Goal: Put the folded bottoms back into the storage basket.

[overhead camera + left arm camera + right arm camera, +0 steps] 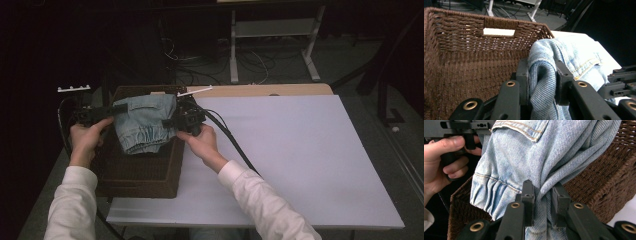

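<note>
Your left gripper (541, 82) and right gripper (543, 200) each pinch the denim garment (145, 122) over what seems an empty wicker basket (150, 175).

1. The denim garment (144, 122) hung over the wicker basket (145, 175) in the high view, hiding most of the basket's inside; what lay under it could not be told.
2. In the left gripper view, the garment ran off the bottom edge, bunched between the left gripper (541, 80)'s fingers (522, 75), so their inner faces were covered.
3. In the right gripper view, the cloth's top was cut by the upper edge, and the fold between the right gripper (541, 197)'s fingers (527, 192) hid their inner faces.
4. The left hand (441, 162) was cropped at the picture's left edge there.
5. The floor cables (210, 60) beyond the counter (300, 165) sat in dark blur, too dim to trace.
</note>
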`<state>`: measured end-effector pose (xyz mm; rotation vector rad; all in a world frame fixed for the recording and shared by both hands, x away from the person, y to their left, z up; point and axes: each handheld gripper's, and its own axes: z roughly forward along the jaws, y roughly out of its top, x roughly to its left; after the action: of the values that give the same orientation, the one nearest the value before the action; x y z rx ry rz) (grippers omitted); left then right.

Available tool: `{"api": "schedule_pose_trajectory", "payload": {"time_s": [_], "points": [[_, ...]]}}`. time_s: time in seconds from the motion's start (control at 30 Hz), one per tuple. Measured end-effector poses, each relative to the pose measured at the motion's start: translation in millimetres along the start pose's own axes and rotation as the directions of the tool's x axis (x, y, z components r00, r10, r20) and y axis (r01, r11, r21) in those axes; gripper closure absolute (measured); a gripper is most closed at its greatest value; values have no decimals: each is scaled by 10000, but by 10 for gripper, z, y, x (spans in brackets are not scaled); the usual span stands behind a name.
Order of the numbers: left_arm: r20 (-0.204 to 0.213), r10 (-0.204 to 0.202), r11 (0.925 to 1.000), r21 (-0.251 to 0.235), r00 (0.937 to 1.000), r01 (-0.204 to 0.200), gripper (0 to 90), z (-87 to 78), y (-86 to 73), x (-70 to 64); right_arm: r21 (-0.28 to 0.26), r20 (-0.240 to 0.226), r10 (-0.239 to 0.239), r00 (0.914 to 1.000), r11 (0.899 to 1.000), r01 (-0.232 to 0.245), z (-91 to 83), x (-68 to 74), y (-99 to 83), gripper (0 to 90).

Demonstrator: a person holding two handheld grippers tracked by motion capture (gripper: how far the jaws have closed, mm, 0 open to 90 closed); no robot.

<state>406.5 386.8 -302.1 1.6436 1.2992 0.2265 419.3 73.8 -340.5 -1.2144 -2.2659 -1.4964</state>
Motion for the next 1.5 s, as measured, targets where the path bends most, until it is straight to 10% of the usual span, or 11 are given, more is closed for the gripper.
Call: {"api": "schedule_pose_trajectory", "payload": {"time_s": [1.13, 1.5], "points": [[-986, -387, 9943, 951, 9944, 481, 681, 127, -182, 307, 1272, 595, -546, 9967, 9908, 467, 426, 42, -63, 683], [-1998, 111, 9888, 1480, 9798, 190, 521, 178, -234, 308, 2451, 1020, -1744, 9794, 9586, 1452, 475, 197, -34, 510]]}}
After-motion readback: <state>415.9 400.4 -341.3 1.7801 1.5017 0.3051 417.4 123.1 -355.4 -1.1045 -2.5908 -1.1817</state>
